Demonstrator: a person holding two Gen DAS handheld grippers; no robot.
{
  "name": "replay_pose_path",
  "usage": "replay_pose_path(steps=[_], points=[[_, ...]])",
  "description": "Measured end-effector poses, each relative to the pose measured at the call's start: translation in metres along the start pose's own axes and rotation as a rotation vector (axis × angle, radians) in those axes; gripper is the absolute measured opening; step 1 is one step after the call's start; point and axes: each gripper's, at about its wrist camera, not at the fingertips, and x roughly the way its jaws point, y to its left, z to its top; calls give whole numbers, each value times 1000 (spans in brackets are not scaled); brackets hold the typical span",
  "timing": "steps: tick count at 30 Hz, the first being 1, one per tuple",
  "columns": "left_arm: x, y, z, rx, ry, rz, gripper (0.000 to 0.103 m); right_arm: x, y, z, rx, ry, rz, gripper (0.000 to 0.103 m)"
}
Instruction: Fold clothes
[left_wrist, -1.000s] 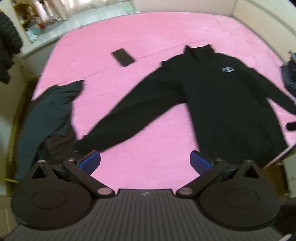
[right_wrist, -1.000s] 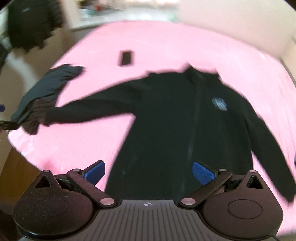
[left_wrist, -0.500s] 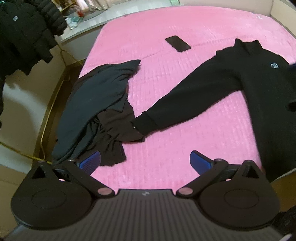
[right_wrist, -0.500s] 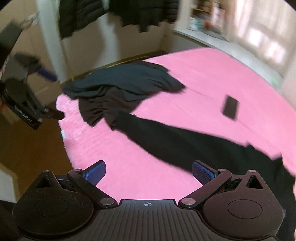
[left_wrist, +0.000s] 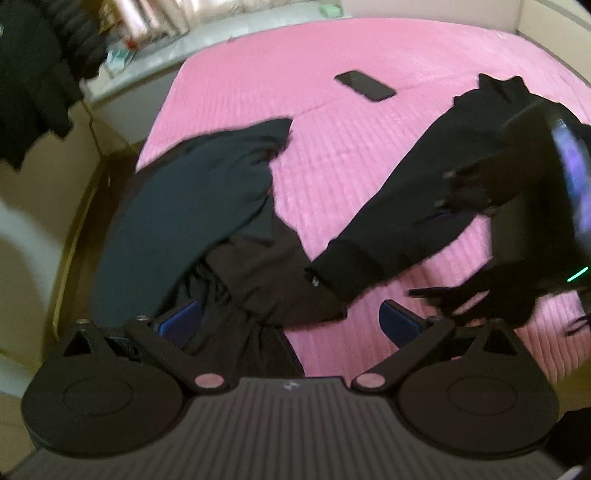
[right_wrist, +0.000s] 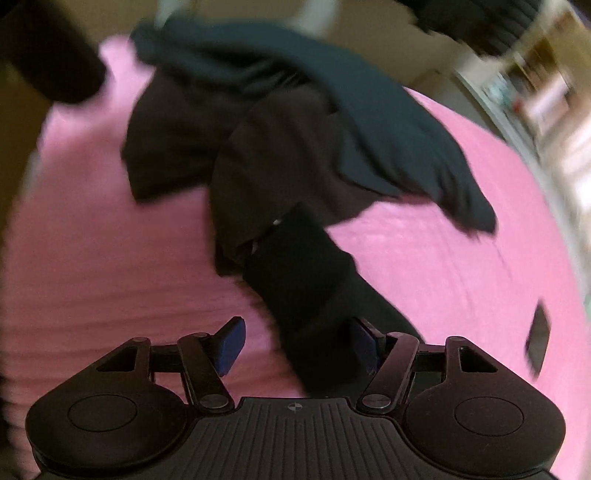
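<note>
A black jacket lies on the pink bed (left_wrist: 332, 155), its sleeve (left_wrist: 399, 206) stretched toward a pile of clothes, cuff (left_wrist: 340, 266) resting on the pile's edge. My left gripper (left_wrist: 290, 323) is open just above the dark brown garment (left_wrist: 266, 280), nothing between its pads. In the right wrist view the sleeve (right_wrist: 306, 295) runs between the jaws of my right gripper (right_wrist: 297, 345). Those jaws are closing; the left pad (right_wrist: 231, 343) still stands off the cloth. The right gripper (left_wrist: 443, 236) shows blurred over the sleeve in the left wrist view.
The pile holds a dark teal garment (left_wrist: 192, 206) over the brown one at the bed's left edge. A black phone (left_wrist: 364, 85) lies farther up the bed. Dark coats (left_wrist: 33, 74) hang at the far left beyond the bed's edge.
Both grippers have dropped and swung toward the sleeve's cuff and the pile. The right gripper rolled, came down over the sleeve and its jaws narrowed. The left jaws stayed wide.
</note>
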Motion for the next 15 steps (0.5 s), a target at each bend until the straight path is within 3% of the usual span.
replay_pose_path(steps=[2,4,8,11,15], points=[[11,6,-11,-20,25,-3,101,18,-1,-1,-7,1,14,65],[19,9,-21,-38,52,-8,101,27,-16,-2,81,-4,87,26],[26,14,-33,-44,103,-22,101,-5,-70,-3,266,-84,158,20],[22,15,-23,-21,88,-33,101,-47,-134,-10,520,-203,176,20],[16,1,12,54,29,-46,101,-124,-235,-59,896,-442,70,20]])
